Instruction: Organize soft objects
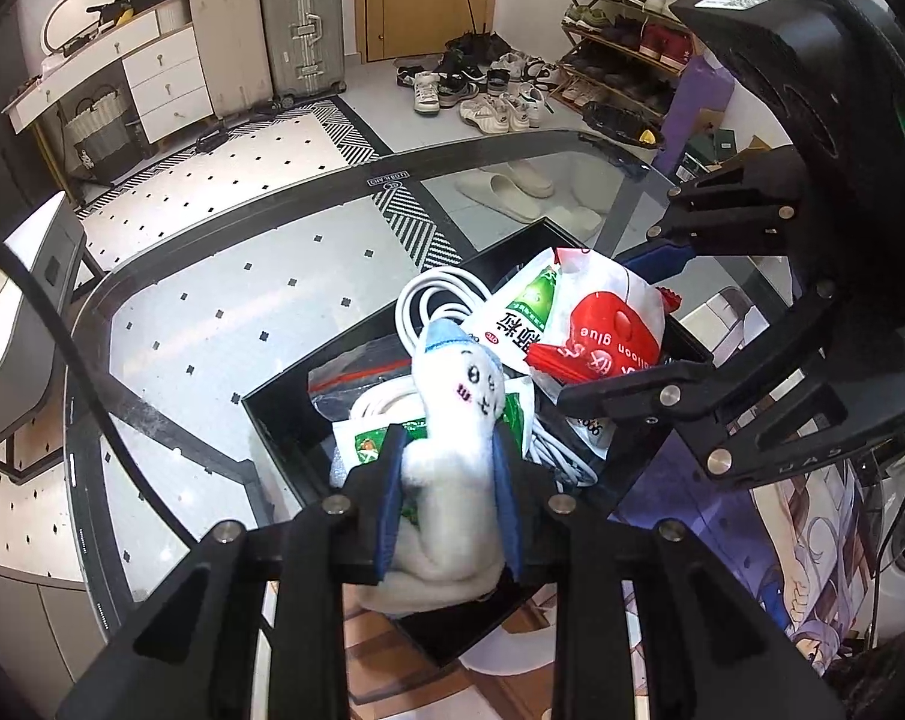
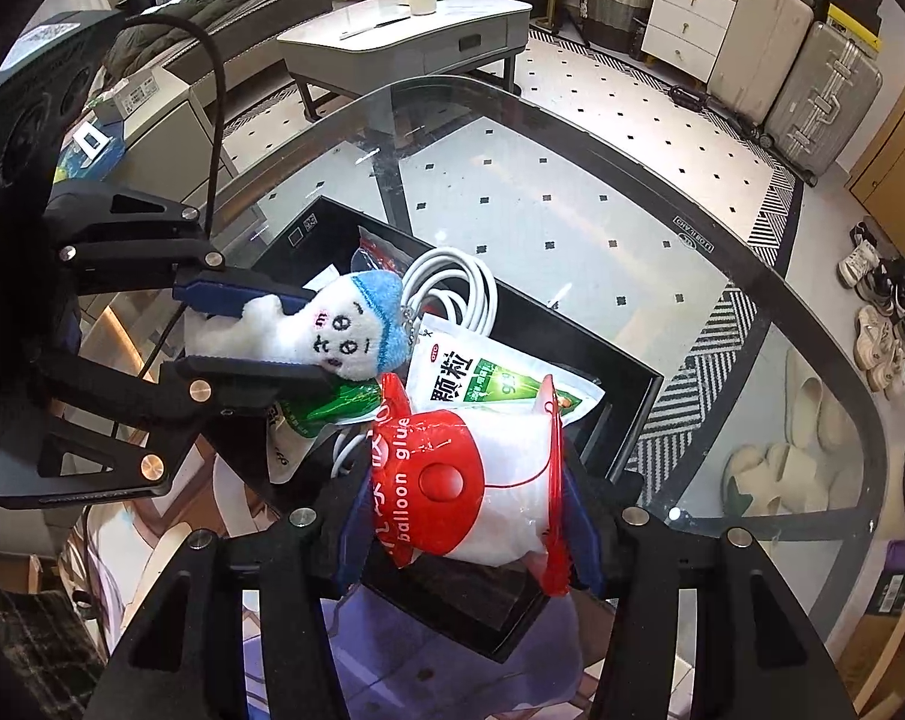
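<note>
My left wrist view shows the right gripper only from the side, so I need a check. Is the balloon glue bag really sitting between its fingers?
Observer: Yes. In the right wrist view the balloon glue bag sits squarely in the right gripper, with the blue pads against its two red side edges.
Operator: Good. Does anything dangle from the plush toy I am holding?
Observer: A short bead chain hangs from the blue cap of the plush toy, on the side your camera cannot see.
</note>
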A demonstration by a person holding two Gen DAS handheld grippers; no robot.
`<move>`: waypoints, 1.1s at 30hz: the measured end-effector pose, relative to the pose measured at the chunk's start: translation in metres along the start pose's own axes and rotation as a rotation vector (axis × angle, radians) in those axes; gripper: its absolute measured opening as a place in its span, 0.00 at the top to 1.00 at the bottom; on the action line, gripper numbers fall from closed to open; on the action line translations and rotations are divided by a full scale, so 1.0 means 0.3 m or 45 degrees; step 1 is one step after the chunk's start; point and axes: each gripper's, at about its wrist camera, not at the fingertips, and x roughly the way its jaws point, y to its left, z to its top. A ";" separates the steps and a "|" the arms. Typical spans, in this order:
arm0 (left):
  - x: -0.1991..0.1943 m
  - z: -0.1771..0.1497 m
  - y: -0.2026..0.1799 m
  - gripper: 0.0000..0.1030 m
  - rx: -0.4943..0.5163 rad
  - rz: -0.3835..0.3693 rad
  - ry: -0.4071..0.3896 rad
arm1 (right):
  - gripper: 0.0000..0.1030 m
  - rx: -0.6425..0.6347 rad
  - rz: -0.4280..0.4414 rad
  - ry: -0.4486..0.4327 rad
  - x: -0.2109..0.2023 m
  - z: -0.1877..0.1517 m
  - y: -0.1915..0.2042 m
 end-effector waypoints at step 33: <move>-0.248 -0.036 -0.051 0.01 -0.017 0.056 -0.229 | 0.01 0.147 -0.025 -0.280 -0.294 -0.120 -0.003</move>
